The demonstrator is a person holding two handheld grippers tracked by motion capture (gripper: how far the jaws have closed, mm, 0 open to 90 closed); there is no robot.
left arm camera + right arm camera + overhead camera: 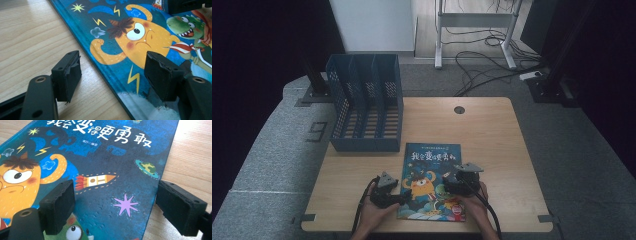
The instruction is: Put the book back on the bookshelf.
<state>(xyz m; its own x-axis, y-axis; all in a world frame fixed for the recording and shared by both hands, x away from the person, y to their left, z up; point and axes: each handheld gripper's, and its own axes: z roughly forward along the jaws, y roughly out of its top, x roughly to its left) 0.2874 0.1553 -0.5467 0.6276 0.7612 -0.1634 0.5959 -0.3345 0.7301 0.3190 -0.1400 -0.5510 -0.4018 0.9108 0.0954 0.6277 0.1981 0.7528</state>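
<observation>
left hand-held gripper (399, 197): jaws spread wide, astride the left edge of the picture book (432, 180), one jaw over the table (492, 135), one over the cover; grasping nothing
right hand-held gripper (451, 181): also released, jaws apart across the book's right edge, one above the cover and one above the bare wood
book: lies flat and closed, cover up, at the near middle of the table, just in front of the blue file rack (364, 110)
progress: looks like the very start, book not lifted, both edges merely lined up for a grip
left to do: close on it, raise it, likely stand it in the rack
rack: three upright slots, all seem empty
</observation>
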